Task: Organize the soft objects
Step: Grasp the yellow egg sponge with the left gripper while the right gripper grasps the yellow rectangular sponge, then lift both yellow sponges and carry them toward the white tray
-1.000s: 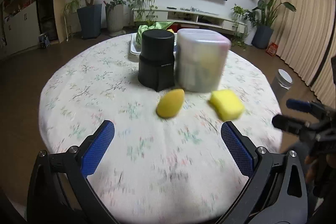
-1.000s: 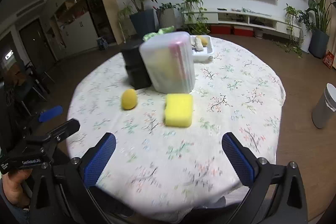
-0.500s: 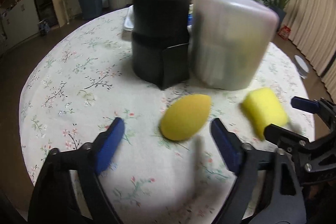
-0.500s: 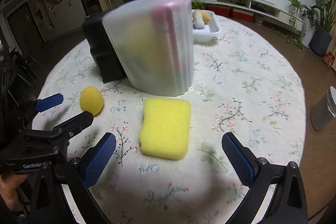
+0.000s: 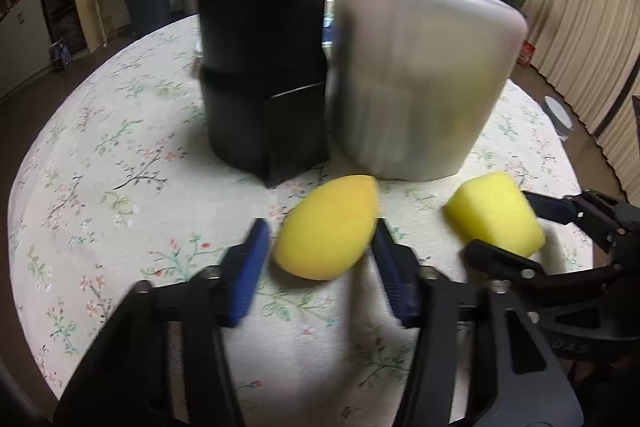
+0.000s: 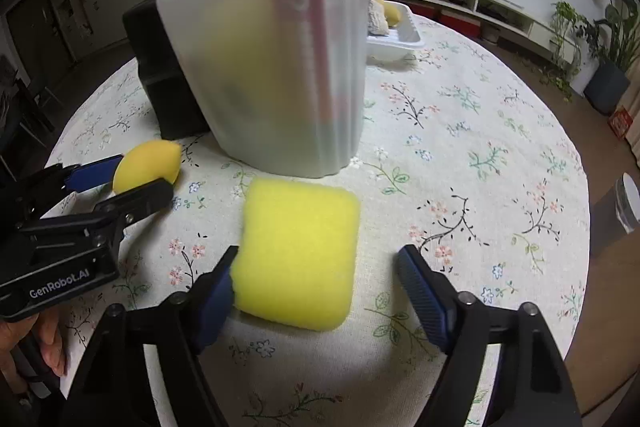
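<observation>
A yellow-orange egg-shaped sponge (image 5: 328, 227) lies on the flowered tablecloth. My left gripper (image 5: 320, 233) is around it, jaws closing. The right pad touches it, the left pad stands a sliver off, and the sponge is not squeezed. A square yellow sponge (image 6: 298, 251) lies flat in front of a translucent container (image 6: 272, 59). My right gripper (image 6: 320, 257) straddles its near half, jaws closing. The left pad touches its edge and the right pad is well clear. Each wrist view shows the other gripper too: the right gripper (image 5: 516, 227) at the square sponge (image 5: 496, 211), the left gripper (image 6: 140, 177) at the egg sponge (image 6: 148, 167).
A black cylindrical container (image 5: 260, 67) stands beside the translucent container (image 5: 416, 79), just behind both sponges. A white tray (image 6: 396, 39) with small items sits farther back. The round table's edge (image 6: 576, 267) drops off on the right, with a bin (image 6: 628, 203) on the floor. A hand (image 6: 44, 339) holds the left gripper.
Both grippers have come forward and down to the sponges. Their jaws have narrowed from wide open, the left more than the right. Each sponge now lies between a pair of pads.
</observation>
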The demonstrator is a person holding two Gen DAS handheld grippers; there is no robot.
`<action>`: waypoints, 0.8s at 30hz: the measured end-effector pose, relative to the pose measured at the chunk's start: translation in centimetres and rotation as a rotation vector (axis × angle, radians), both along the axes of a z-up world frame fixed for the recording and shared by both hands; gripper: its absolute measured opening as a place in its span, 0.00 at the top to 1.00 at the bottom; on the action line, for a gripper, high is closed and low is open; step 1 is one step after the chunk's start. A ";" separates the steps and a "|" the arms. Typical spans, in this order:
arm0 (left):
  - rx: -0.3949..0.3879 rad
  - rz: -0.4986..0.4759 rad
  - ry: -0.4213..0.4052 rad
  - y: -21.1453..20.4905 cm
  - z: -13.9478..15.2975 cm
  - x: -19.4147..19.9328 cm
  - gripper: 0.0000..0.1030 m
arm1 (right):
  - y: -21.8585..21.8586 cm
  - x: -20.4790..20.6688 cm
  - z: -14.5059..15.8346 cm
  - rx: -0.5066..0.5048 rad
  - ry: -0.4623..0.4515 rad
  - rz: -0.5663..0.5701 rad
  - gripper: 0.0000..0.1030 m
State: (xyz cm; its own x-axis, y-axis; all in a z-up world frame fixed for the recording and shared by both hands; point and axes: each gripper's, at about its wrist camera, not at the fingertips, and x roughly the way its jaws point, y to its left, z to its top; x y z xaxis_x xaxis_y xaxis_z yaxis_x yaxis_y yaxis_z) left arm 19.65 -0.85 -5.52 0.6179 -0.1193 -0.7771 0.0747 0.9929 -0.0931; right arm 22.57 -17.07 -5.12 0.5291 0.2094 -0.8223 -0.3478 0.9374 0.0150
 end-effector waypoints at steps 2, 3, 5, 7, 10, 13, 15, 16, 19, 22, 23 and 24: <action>-0.005 -0.002 -0.004 -0.1 0.0 0.0 0.59 | 0.2 -0.2 0.1 0.010 -0.002 0.013 0.37; -0.016 -0.002 -0.004 0.0 0.0 -0.1 0.59 | 0.3 -0.2 0.2 0.013 -0.002 0.017 0.39; -0.042 0.001 -0.006 0.3 0.1 -0.2 0.60 | 0.3 -0.3 0.3 0.023 -0.002 0.022 0.45; -0.050 0.003 -0.010 0.5 0.3 -0.4 0.60 | 0.4 -0.3 0.4 0.027 -0.001 0.021 0.46; -0.056 0.005 -0.025 0.6 0.8 -0.9 0.61 | 0.5 -0.4 0.5 0.029 -0.002 0.022 0.47; -0.061 0.006 -0.035 0.8 1.4 -1.5 0.61 | 0.4 -0.6 1.0 0.036 -0.013 0.021 0.48; -0.063 0.007 -0.037 1.0 1.7 -1.9 0.61 | 0.2 -0.8 1.4 0.040 -0.020 0.019 0.48; -0.063 0.008 -0.041 1.1 1.9 -2.1 0.61 | 0.2 -1.0 1.6 0.040 -0.025 0.018 0.48; -0.068 0.011 -0.049 1.5 2.5 -2.9 0.61 | 0.0 -1.5 2.1 0.043 -0.035 0.018 0.48; -0.068 0.017 -0.057 2.1 3.0 -3.7 0.61 | -0.2 -2.1 2.8 0.041 -0.050 0.019 0.48; -0.068 0.021 -0.060 2.3 3.2 -3.9 0.61 | -0.3 -2.3 3.1 0.041 -0.056 0.018 0.48; -0.067 0.025 -0.064 2.5 3.4 -4.1 0.61 | -0.4 -2.4 3.3 0.041 -0.058 0.017 0.48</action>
State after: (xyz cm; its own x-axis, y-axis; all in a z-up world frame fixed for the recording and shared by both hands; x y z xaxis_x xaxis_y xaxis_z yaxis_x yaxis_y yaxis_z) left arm 15.59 1.68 -2.09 0.6691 -0.1541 -0.7270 0.0579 0.9861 -0.1557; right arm 20.17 -17.52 -1.78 0.5720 0.2522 -0.7806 -0.3653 0.9303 0.0329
